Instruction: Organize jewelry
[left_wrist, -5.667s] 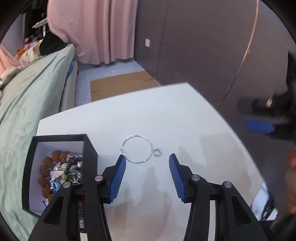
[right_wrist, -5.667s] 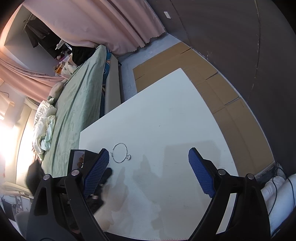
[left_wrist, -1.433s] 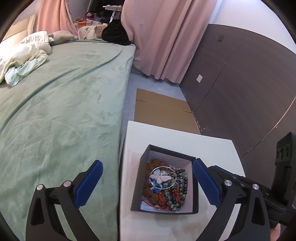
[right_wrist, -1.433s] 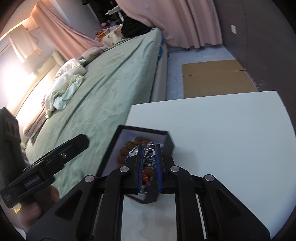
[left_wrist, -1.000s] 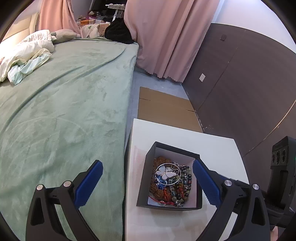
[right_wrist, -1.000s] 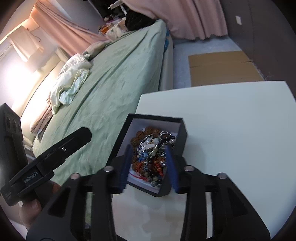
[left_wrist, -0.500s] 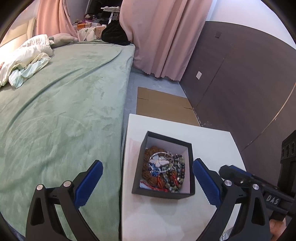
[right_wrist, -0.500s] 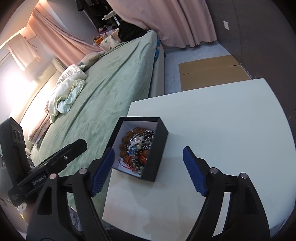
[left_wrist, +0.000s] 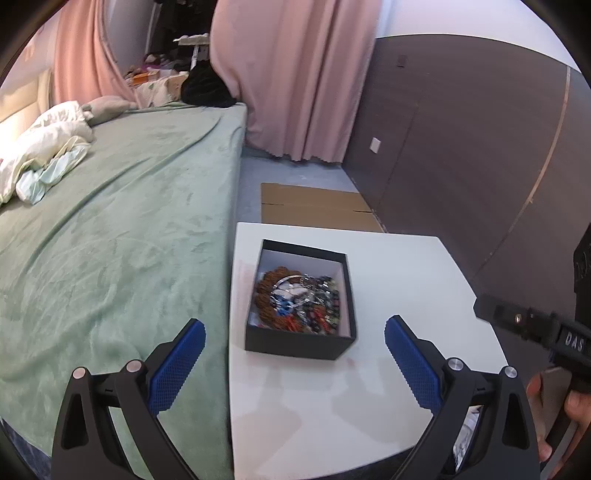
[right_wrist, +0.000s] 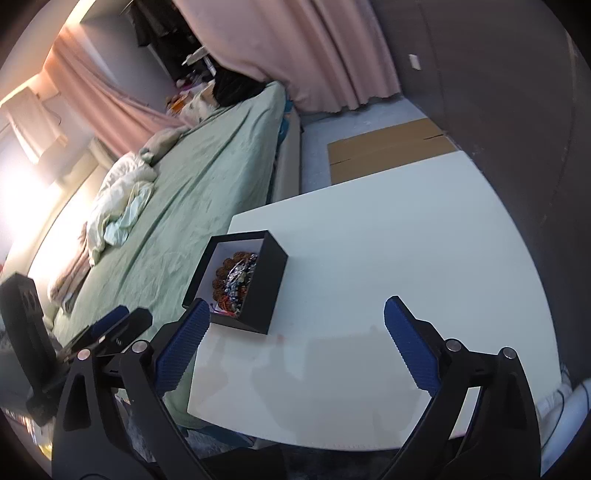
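Right claw (right_wrist: 295, 345) just spread empty, black box (left_wrist: 301, 345) lengthwise away, jewelry (left_wrist: 299, 301) inside

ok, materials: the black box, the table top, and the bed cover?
Black box: probably rigid card, matte black outside, white lining, crisp folded edges. Table top: smooth white, faintly glossy, shows soft reflections; laminate or painted board, unclear. Bed cover: green plush fabric with brushed nap.
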